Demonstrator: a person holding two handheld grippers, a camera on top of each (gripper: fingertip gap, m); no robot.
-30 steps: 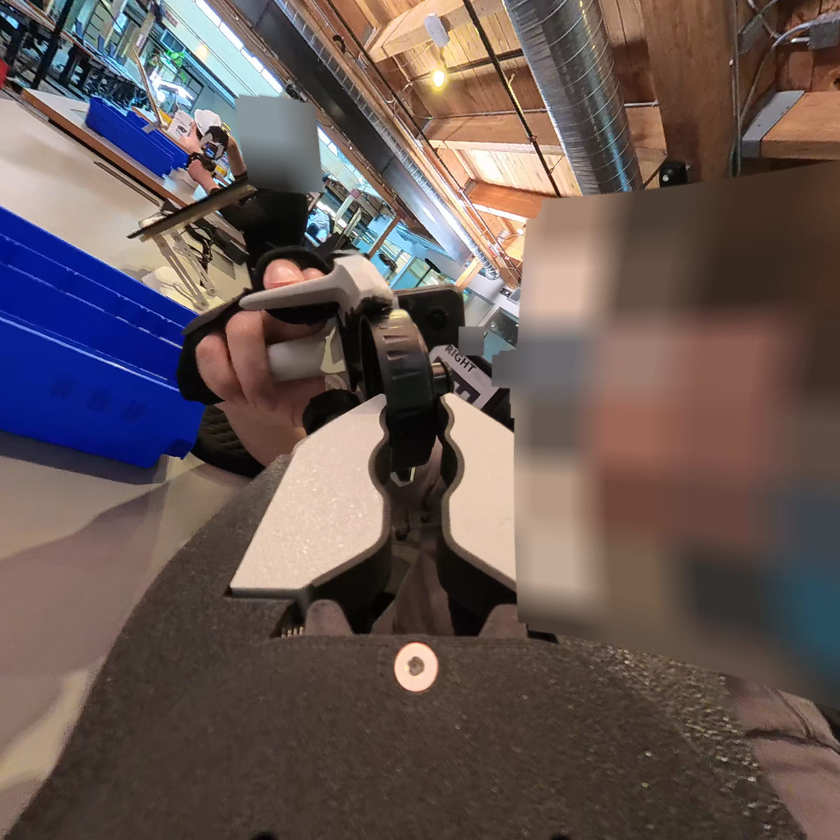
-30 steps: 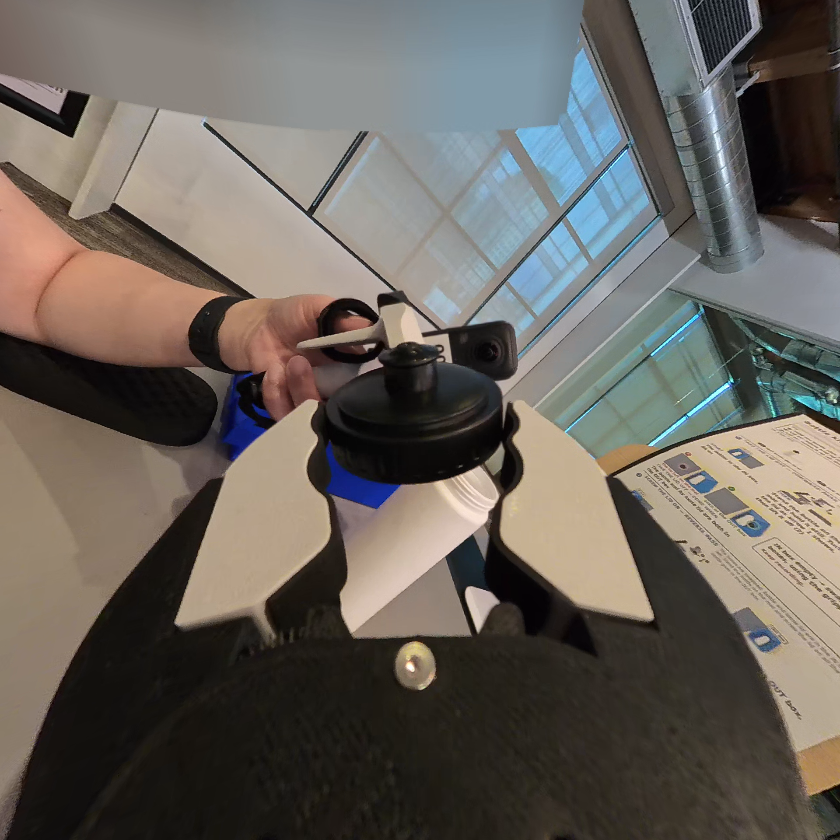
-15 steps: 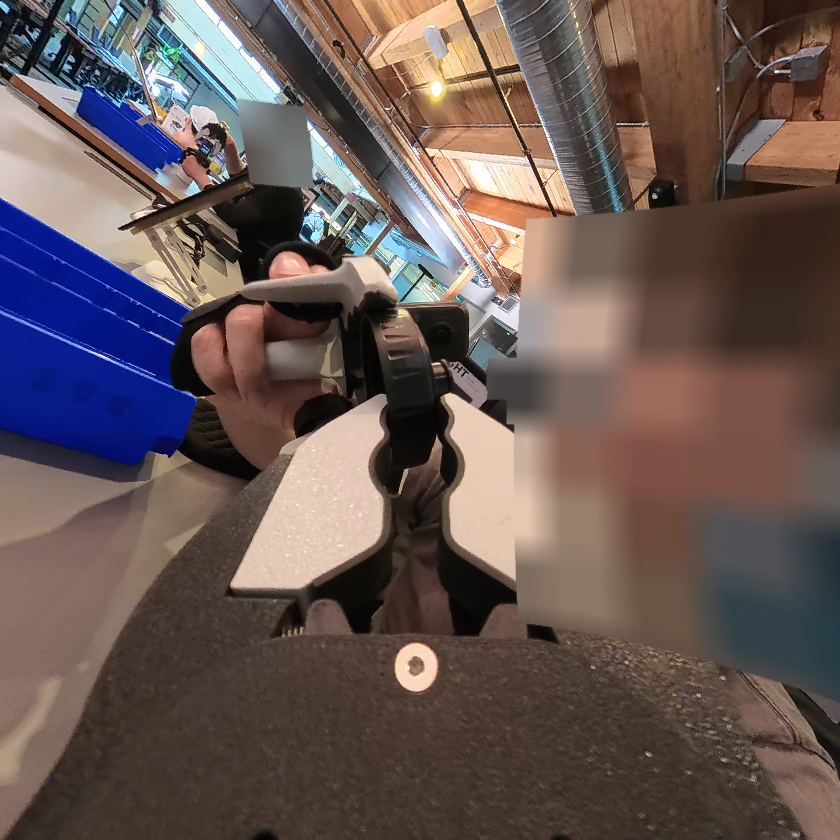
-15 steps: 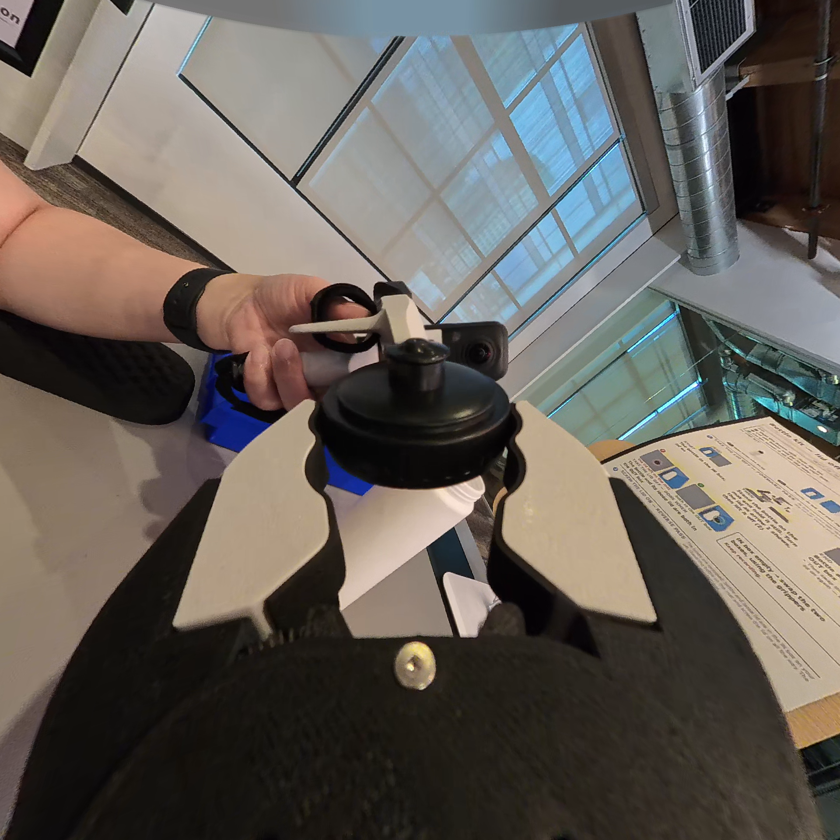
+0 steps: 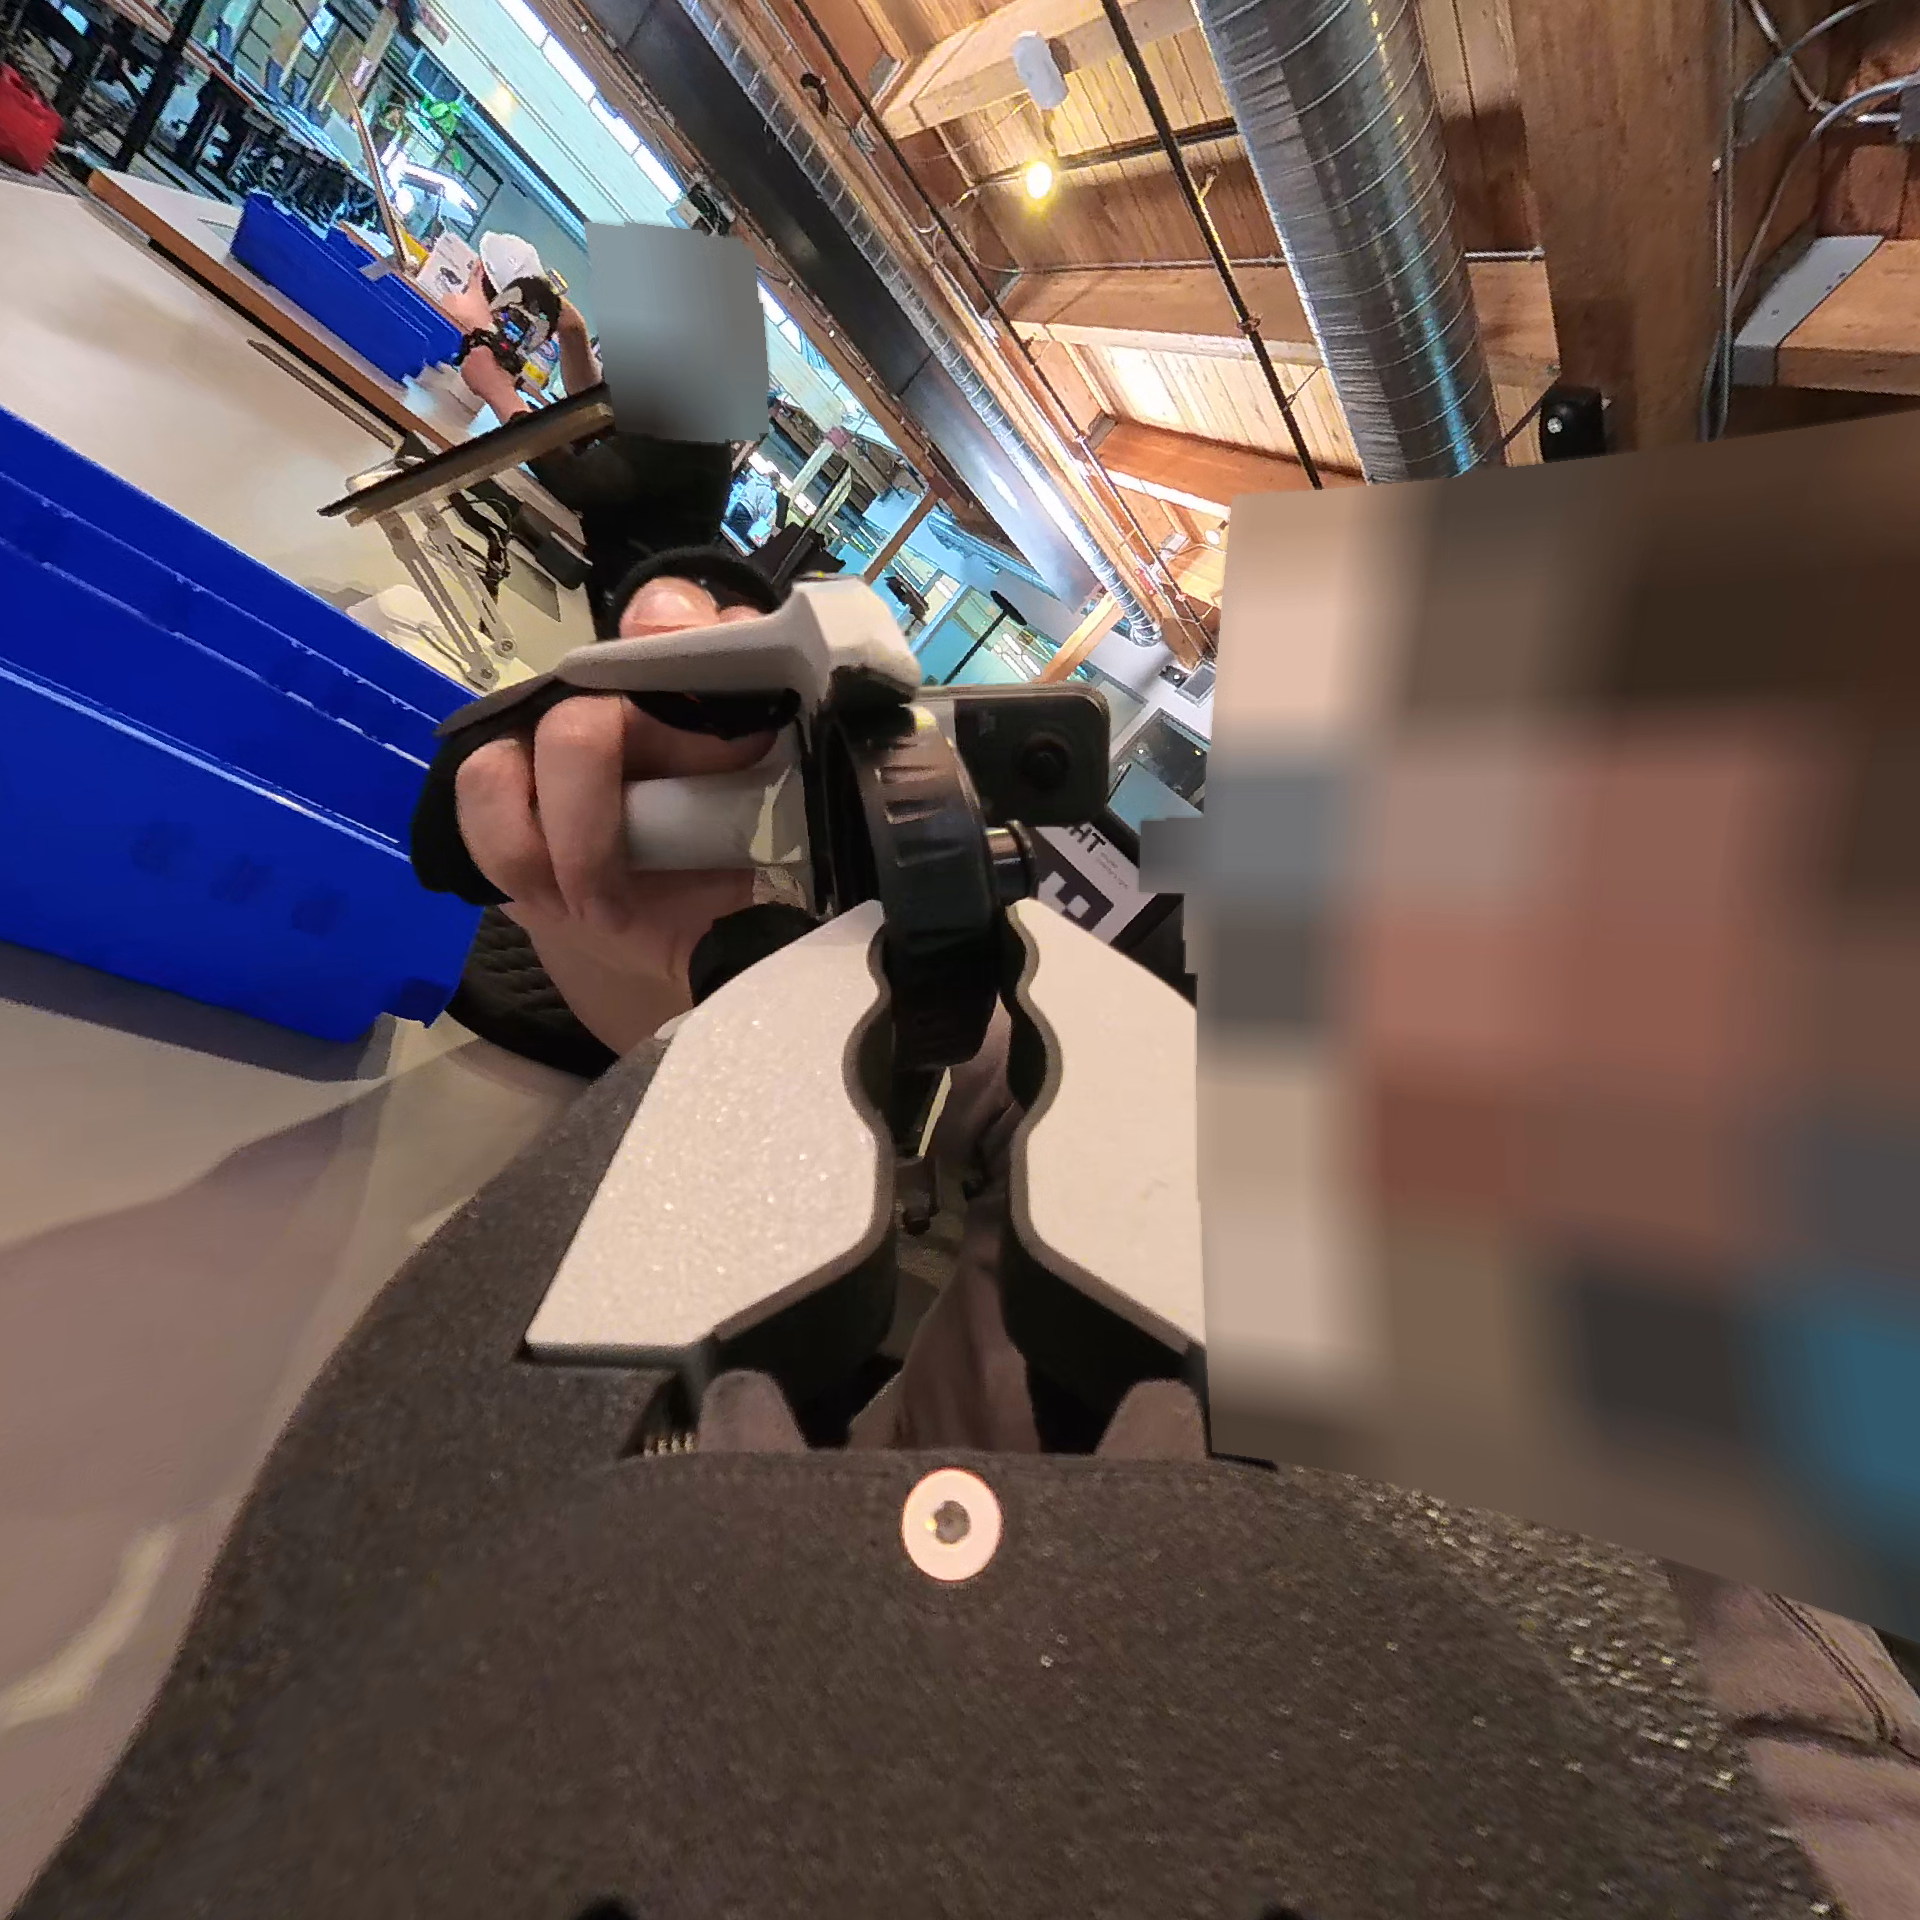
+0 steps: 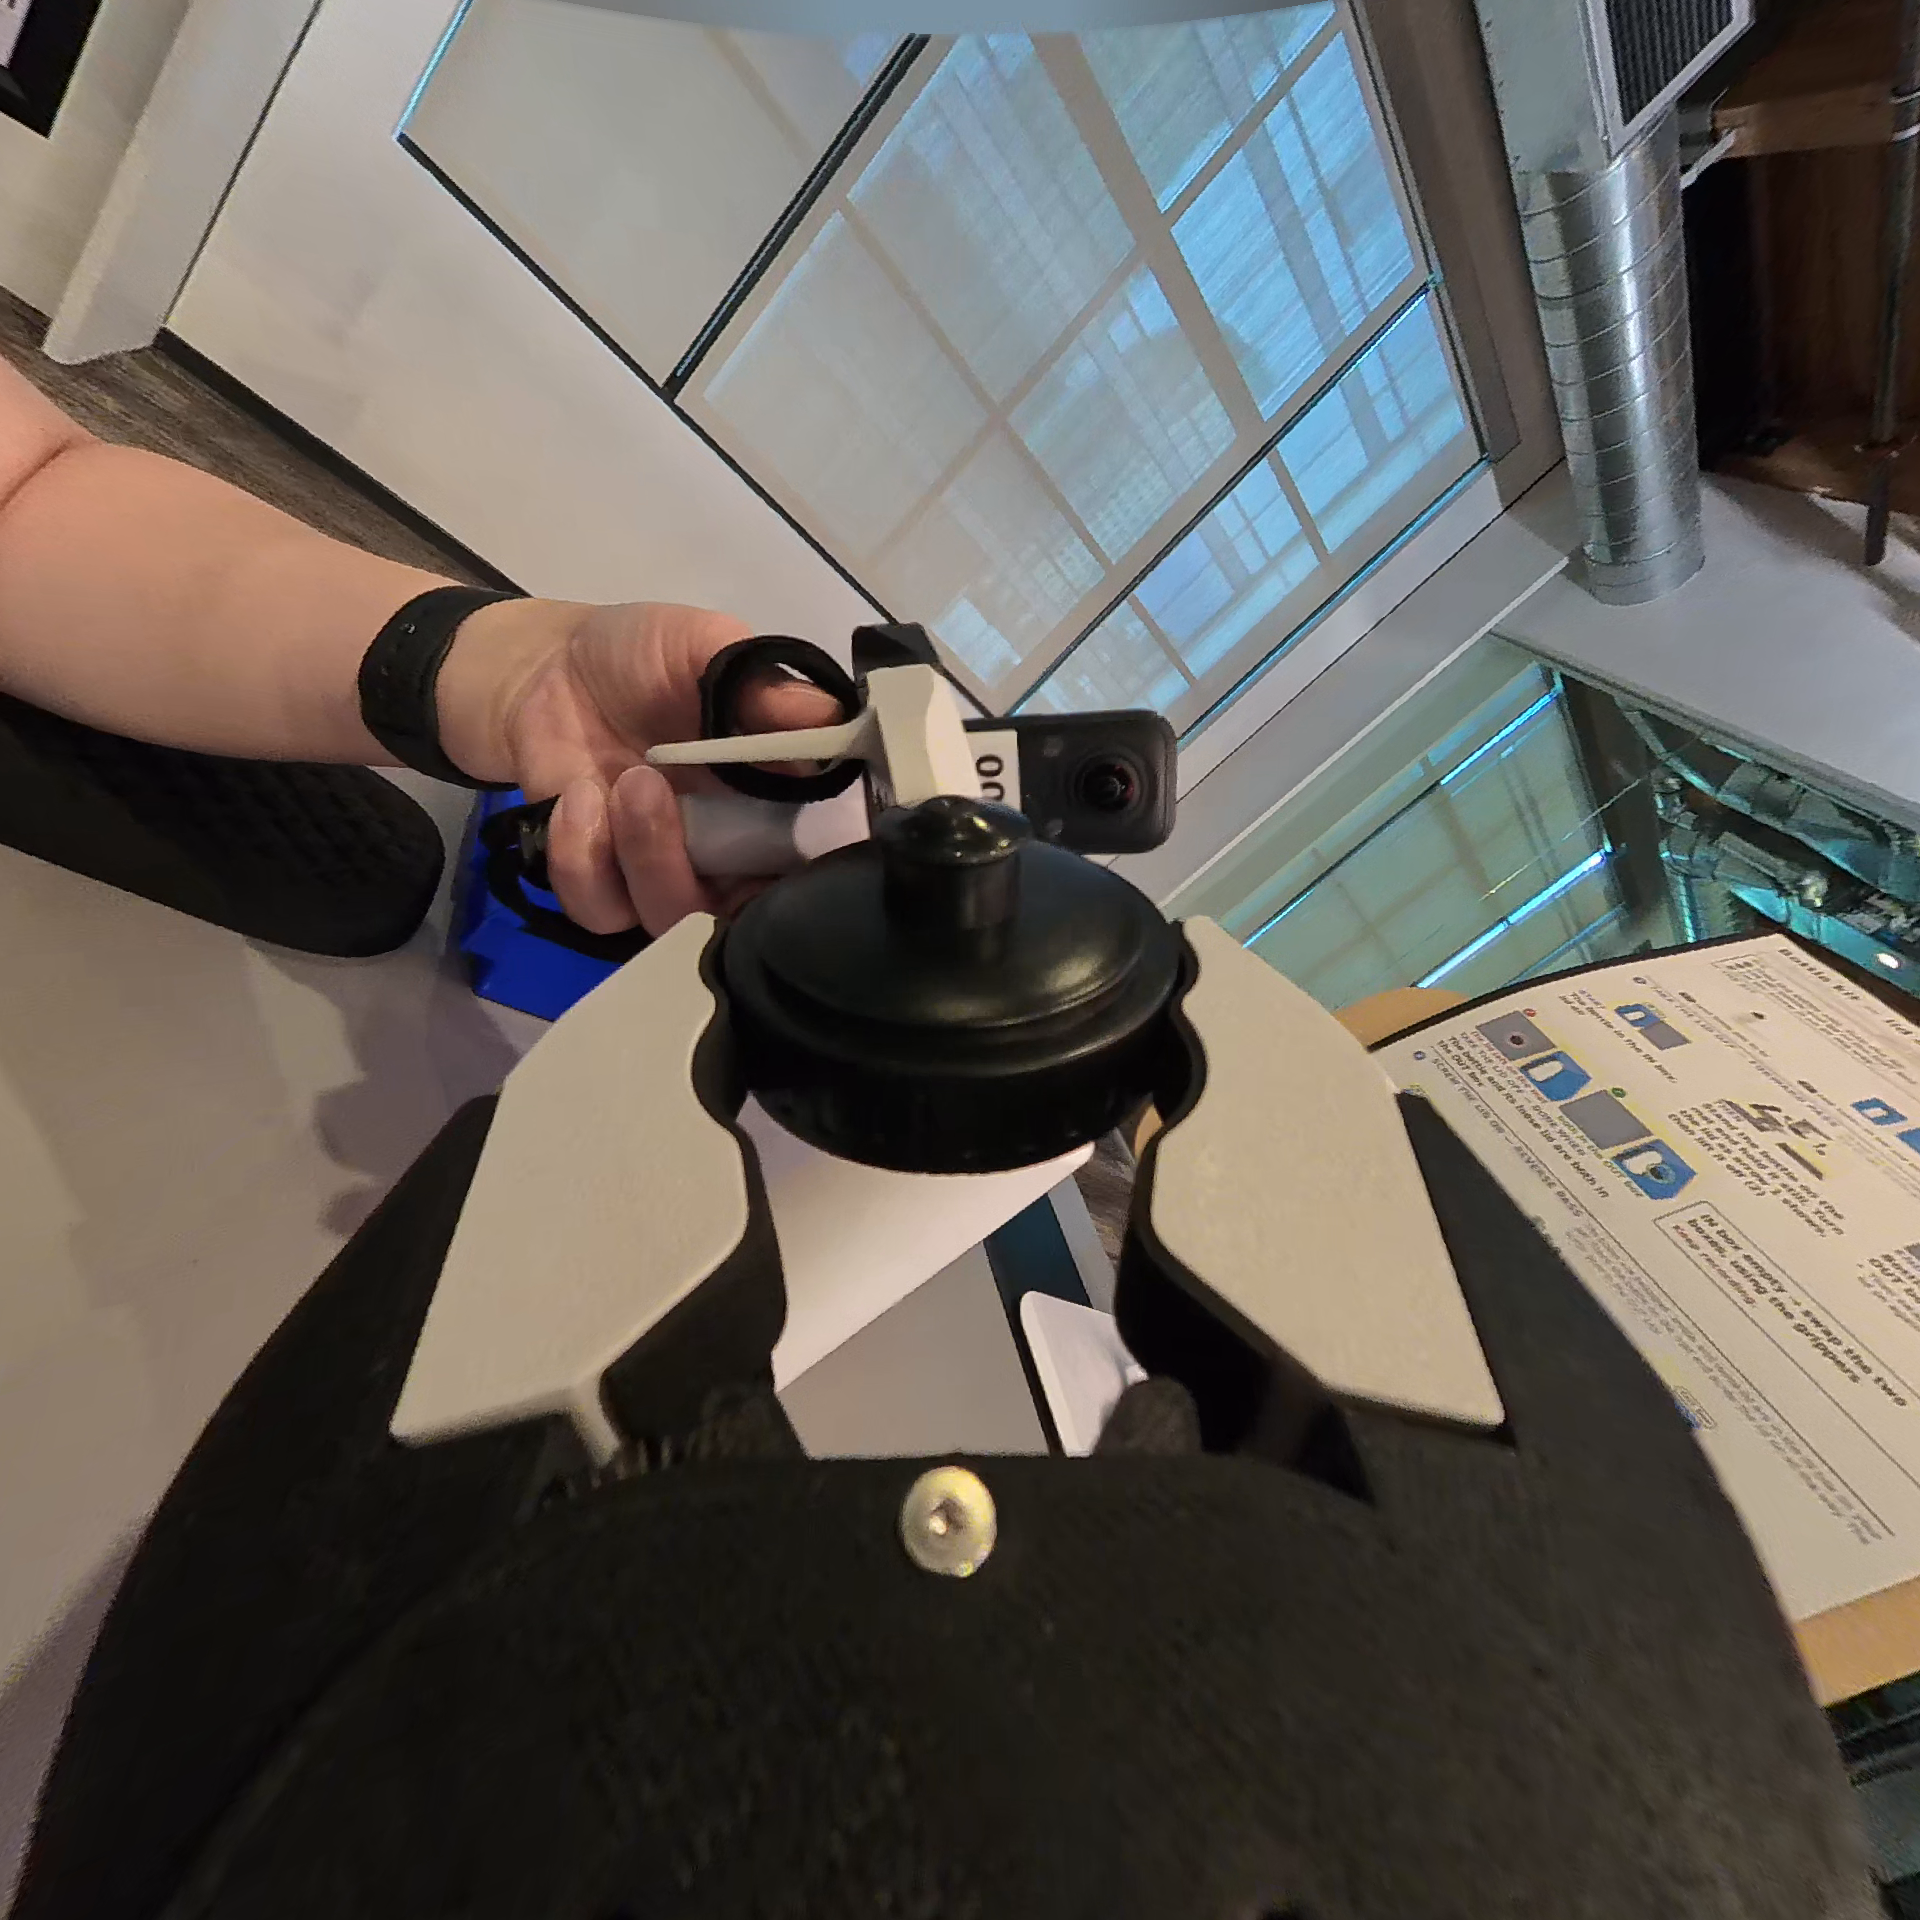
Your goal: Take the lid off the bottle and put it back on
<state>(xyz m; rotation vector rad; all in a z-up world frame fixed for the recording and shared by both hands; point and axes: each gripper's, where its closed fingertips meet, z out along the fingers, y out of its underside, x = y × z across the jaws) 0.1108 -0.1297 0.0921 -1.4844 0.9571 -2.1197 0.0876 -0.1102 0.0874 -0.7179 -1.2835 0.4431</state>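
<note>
Right wrist view tells most of the story: the right hand-held gripper is clamped on the round black plastic lid with the little spout, one finger on each side of the rim. The lid sits right over the top of the white plastic bottle, which slants down towards the camera between the fingers, held up off the pale table. The bottle's neck is hidden under the lid, so I can't say whether the threads are caught or the lid is only resting there. What's holding the bottle isn't visible either. From the left wrist view, the left hand-held gripper has its jaws nearly together, with the lid edge-on just past the tips. Its lower edge shows in the narrow gap, but honestly I can't tell if that gripper is pinching anything. As for progress, my guess is we're mid-screw, either loosening or tightening; these shots alone don't settle which. Either way, the lid isn't clearly seated and let go of yet, so turning it home and releasing is still left.
</note>
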